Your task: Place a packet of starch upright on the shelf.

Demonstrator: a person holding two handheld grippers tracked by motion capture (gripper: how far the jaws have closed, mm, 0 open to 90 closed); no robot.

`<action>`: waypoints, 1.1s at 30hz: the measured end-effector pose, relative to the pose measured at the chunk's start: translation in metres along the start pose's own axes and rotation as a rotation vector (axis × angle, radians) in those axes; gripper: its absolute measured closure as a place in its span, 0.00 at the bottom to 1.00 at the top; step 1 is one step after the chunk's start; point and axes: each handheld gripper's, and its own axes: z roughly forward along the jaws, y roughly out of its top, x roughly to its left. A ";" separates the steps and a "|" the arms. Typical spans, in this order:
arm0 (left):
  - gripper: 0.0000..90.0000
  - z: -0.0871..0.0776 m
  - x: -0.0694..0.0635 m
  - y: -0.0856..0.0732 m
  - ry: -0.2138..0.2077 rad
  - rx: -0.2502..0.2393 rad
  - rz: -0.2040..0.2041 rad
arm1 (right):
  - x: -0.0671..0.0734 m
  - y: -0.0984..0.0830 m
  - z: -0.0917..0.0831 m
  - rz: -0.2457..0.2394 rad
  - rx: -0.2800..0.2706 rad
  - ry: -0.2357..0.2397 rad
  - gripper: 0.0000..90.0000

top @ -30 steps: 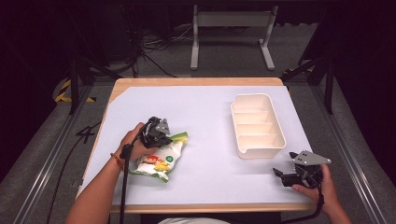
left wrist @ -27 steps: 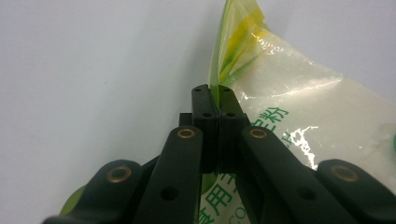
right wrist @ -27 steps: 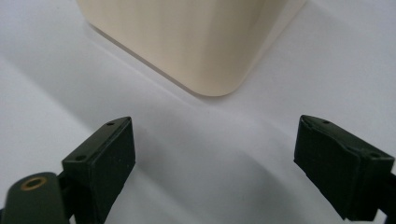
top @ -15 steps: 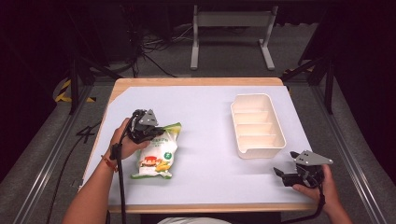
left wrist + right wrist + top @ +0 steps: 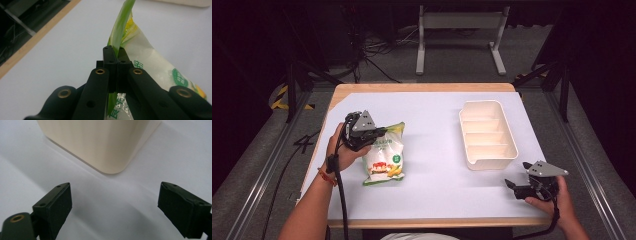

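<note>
A green and white snack bag point(image 5: 384, 157) hangs at the left of the white table, lifted by its top seam. My left gripper point(image 5: 379, 132) is shut on that green seam, and in the left gripper view the jaws pinch the bag's edge point(image 5: 119, 37) with the printed bag point(image 5: 160, 75) trailing down to the right. My right gripper point(image 5: 512, 187) rests near the table's front right corner, open with nothing between its fingers. In the right gripper view the wide jaws point(image 5: 113, 205) face a corner of the cream tray point(image 5: 100, 142).
A cream tray point(image 5: 488, 136) with several empty compartments stands at the right middle of the table. The wooden table edge point(image 5: 412, 88) runs along the back. A cable trails from my left gripper down along the forearm point(image 5: 339, 195).
My left gripper has risen and moved back with the bag's top seam in it. The bag has gone from lying flat to hanging nearly upright. The right gripper stayed put.
</note>
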 end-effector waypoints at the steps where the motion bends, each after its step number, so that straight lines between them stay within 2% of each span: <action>1: 1.00 -0.001 -0.001 0.002 0.004 -0.008 0.004 | 0.000 0.000 0.000 0.001 0.001 0.001 0.13; 4: 1.00 -0.003 -0.002 0.008 0.017 -0.024 0.015 | 0.001 0.000 0.000 0.003 0.000 0.021 0.13; 11: 1.00 -0.004 -0.009 0.030 0.034 -0.058 0.070 | 0.000 0.001 -0.001 0.009 -0.013 0.008 0.13; 15: 1.00 -0.001 -0.012 0.040 0.041 -0.076 0.087 | 0.002 0.004 -0.008 -0.005 -0.081 0.004 0.13; 17: 1.00 0.002 -0.013 0.048 0.035 -0.081 0.097 | 0.003 0.004 -0.008 -0.011 -0.083 0.003 0.13; 24: 1.00 0.017 -0.015 0.079 0.015 -0.107 0.122 | 0.003 0.003 -0.006 -0.012 -0.072 0.006 0.13; 33: 1.00 0.044 -0.026 0.123 -0.020 -0.123 0.166 | 0.001 0.002 -0.006 -0.001 -0.074 0.005 0.13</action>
